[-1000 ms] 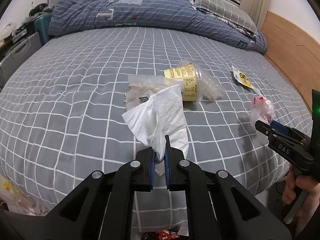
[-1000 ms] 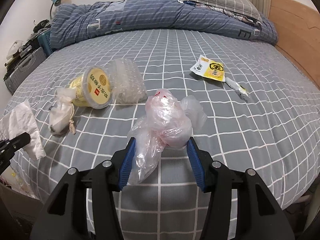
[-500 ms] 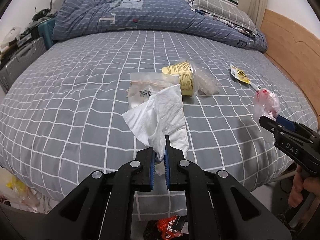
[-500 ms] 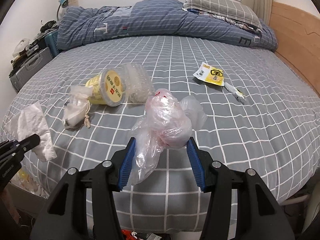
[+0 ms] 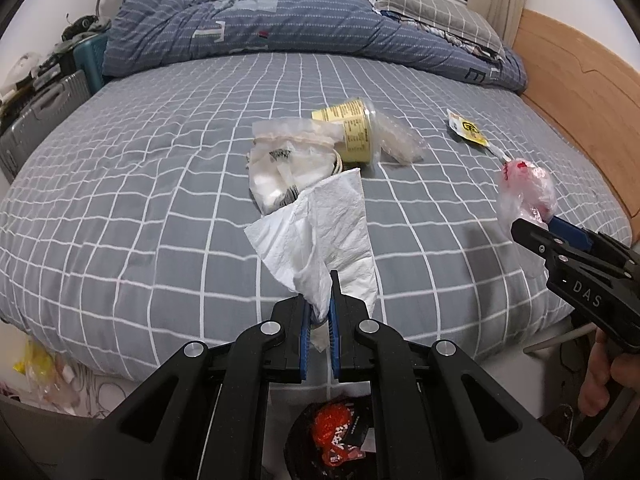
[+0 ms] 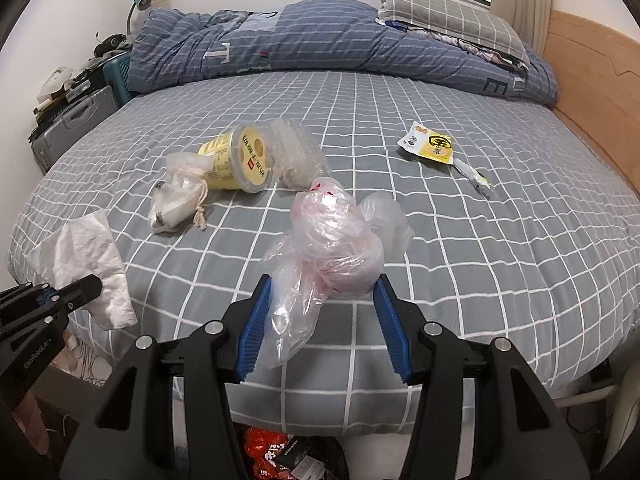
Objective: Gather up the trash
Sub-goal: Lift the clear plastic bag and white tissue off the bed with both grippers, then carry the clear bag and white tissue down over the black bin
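Note:
My left gripper [image 5: 319,308] is shut on a white tissue [image 5: 320,232] and holds it past the bed's near edge; the tissue also shows in the right wrist view [image 6: 86,264]. My right gripper [image 6: 322,300] is shut on a crumpled clear plastic bag with red print [image 6: 328,252], also seen in the left wrist view [image 5: 528,192]. On the grey checked bed [image 5: 140,200] lie a yellow cup [image 6: 240,160], a bubble-wrap piece [image 6: 296,152], a small drawstring pouch [image 6: 176,200] and a yellow sachet [image 6: 432,146].
A dark trash bin with red wrappers [image 5: 336,436] sits on the floor below both grippers, also seen in the right wrist view [image 6: 288,456]. A rolled blue duvet [image 5: 280,24] and pillow lie at the bed's far end. Suitcases [image 5: 36,120] stand left; a wooden headboard [image 5: 580,80] stands right.
Both grippers have pulled back from the bed with their loads. The bed's near edge and the trash bin below have come into view.

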Demonstrator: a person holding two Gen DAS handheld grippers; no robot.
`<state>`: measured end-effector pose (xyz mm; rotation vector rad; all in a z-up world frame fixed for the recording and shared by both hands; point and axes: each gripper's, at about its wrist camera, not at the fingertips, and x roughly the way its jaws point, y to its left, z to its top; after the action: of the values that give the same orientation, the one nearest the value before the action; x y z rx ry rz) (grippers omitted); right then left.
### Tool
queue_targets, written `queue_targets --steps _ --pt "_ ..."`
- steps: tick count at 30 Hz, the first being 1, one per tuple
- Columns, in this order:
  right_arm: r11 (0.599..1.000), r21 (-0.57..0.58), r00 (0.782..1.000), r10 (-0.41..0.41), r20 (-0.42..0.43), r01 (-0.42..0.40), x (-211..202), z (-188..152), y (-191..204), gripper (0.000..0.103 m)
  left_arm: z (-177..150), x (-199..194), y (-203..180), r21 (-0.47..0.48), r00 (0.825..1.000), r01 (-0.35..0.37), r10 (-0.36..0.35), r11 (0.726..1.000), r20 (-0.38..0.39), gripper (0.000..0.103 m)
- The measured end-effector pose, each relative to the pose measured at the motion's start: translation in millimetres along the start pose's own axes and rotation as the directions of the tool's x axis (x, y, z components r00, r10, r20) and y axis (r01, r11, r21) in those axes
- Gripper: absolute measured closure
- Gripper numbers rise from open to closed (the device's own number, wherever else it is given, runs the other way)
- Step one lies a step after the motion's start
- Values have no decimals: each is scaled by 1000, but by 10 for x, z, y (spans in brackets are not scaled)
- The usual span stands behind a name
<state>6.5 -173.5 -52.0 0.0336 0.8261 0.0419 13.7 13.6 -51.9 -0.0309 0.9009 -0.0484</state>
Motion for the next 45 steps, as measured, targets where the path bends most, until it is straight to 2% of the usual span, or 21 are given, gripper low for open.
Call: queue_targets --steps 10,25,33,45 --pt "1000 -2 1000 7 -3 -7 -149 -170 49 53 -144 -80 -41 5 1000 2 -2 1000 -10 96" --pt "999 -15 999 28 -35 -29 -313 -489 189 53 -506 -102 -83 -5 998 8 -8 1000 -64 96" --pt "1000 -10 998 25 -60 -26 -345 -647 191 54 -650 -93 -28 -29 996 -3 1 1000 -90 96" --pt "999 -30 994 26 -111 -30 -418 -970 307 53 -952 -195 -61 -47 992 16 -22 999 -126 96"
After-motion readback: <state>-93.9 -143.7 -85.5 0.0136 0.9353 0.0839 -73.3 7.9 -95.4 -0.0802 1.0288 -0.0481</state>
